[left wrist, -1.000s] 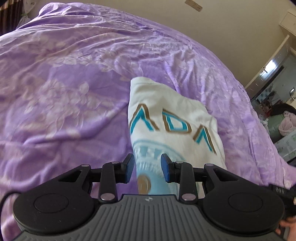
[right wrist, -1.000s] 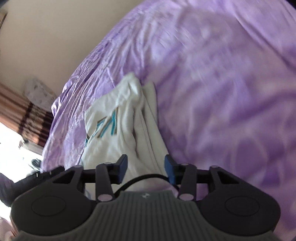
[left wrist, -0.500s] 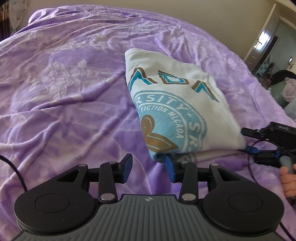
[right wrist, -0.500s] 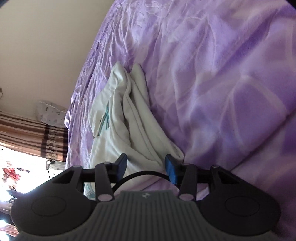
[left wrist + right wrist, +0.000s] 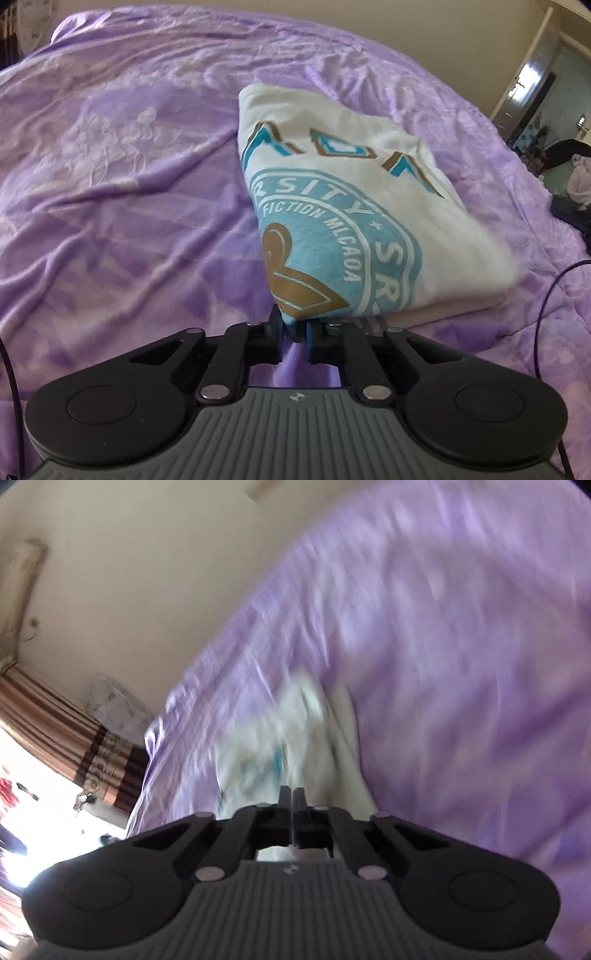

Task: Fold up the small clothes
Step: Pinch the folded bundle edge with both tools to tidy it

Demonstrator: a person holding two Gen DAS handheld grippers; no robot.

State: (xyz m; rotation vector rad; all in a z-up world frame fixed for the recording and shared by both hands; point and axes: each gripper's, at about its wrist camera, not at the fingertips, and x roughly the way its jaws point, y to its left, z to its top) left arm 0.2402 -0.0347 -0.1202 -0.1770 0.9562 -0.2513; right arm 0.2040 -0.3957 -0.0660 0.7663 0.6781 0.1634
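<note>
A white T-shirt (image 5: 354,206) with a teal and brown print lies on the purple bedspread (image 5: 122,192), a little right of the middle in the left wrist view. It is already doubled over into a compact packet: the printed front faces up, the left side is a clean folded edge, and more layers show underneath along the near right edge.

The left gripper (image 5: 295,332) is at the near corner of the shirt. Its jaws are closing, and the corner of the cloth sits between the blue pads, which look pressed onto it.

The right wrist view is badly blurred. There the shirt (image 5: 295,738) appears as a pale bundle just beyond the right gripper (image 5: 292,801), near the bed's edge, with a striped curtain (image 5: 85,738) and a wall (image 5: 147,572) off to the left. That gripper's jaws stand fully together. Whether any cloth is pinched between them cannot be made out; white fabric lies right at and below the tips.

The folding looks well along: the shirt is no longer spread out. What seems left is one more fold of the near edge toward the far end, or a last straightening of the layers.
</note>
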